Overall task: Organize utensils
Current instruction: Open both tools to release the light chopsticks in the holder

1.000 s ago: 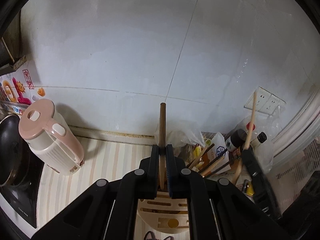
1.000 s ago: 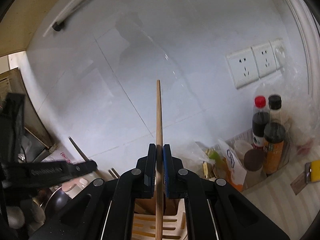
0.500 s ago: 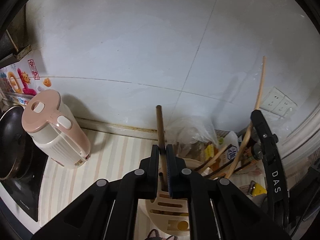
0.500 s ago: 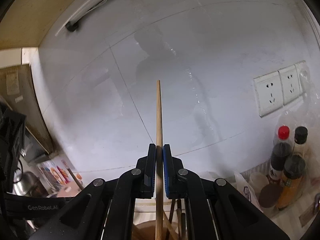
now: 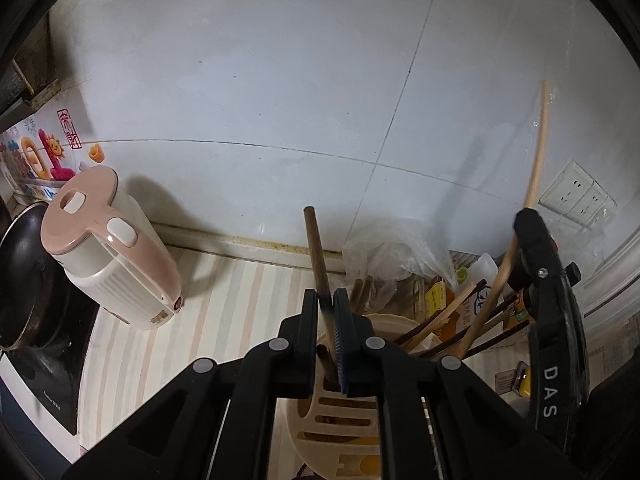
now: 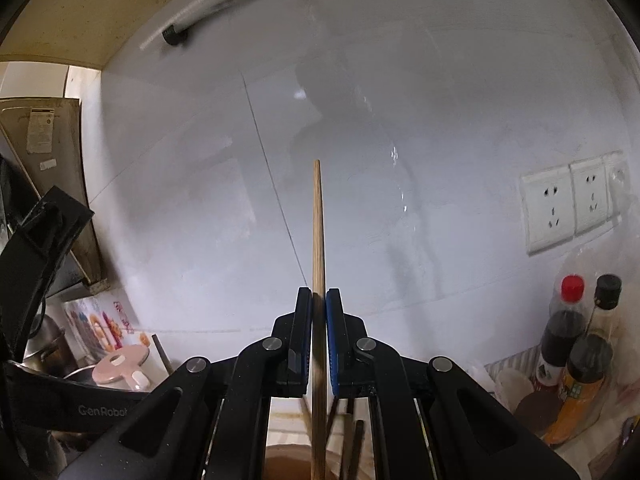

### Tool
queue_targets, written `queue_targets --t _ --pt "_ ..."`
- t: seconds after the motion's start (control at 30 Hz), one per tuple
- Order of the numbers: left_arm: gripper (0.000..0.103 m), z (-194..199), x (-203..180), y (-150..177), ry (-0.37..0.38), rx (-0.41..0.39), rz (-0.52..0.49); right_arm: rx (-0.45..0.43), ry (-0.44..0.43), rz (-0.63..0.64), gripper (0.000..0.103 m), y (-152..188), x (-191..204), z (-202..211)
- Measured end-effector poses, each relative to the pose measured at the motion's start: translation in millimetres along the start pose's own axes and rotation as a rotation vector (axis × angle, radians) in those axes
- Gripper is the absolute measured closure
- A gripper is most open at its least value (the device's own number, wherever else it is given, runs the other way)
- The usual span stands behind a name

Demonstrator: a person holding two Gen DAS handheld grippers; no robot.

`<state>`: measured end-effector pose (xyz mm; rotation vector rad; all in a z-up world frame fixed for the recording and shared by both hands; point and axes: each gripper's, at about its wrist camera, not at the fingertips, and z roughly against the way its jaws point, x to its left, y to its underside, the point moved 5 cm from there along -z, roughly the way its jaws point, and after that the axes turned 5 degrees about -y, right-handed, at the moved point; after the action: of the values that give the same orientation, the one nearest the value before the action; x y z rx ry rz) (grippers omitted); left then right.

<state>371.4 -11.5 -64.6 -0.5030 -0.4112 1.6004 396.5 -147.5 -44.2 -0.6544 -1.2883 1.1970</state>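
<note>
- While the left gripper points steeply down over the counter, its jaws stand narrow, clamped on a dark brown chopstick that rises between the pads and leans slightly left.
- Lower end of this dark chopstick reaches into the cream slotted utensil holder directly below the jaws; whether it touches the bottom cannot be told.
- Right gripper: jaws narrow, closed on a pale wooden chopstick that stands upright between the blue pads, its lower part running down toward the holder's rim.
- Several more chopsticks lean in the holder, fanned to the right.
- Pink-lidded electric kettle: on the striped counter, well to the left of the holder, beside a dark pan.
- Sauce bottles: grouped at the right, below the wall sockets on the white tiled wall.
</note>
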Motion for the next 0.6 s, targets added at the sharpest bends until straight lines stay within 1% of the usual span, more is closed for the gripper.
queue_targets --t 0.1,0.2,0.37,0.47,0.5,0.53,0.57,0.6 --pt "0.096 0 -1 0 -0.008 -0.005 -0.005 0.044 -0.021 -0.023 0.095 4 -4 -6" --pt "0.096 1 0 0 0.001 0.000 0.008 0.092 -0.038 -0.054 0.095 10 -11 -11" --pt "0.096 5 0 -1 -0.003 -0.010 0.001 0.120 -0.060 -0.066 0.095 11 -13 -8" --pt "0.095 10 1 0 -0.021 -0.011 0.001 0.151 -0.060 -0.074 0.095 8 -15 -2" --pt "0.094 13 1 1 -0.024 -0.007 0.002 0.164 -0.049 -0.085 0.085 6 -17 2" --pt "0.094 17 2 2 -0.027 -0.008 0.003 0.179 -0.024 -0.088 0.063 3 -19 6" --pt "0.093 21 2 4 -0.034 -0.007 0.002 0.188 -0.009 -0.090 0.051 2 -20 9" --pt "0.090 27 3 7 -0.041 -0.010 0.001 0.197 0.010 -0.095 0.032 -1 -22 15"
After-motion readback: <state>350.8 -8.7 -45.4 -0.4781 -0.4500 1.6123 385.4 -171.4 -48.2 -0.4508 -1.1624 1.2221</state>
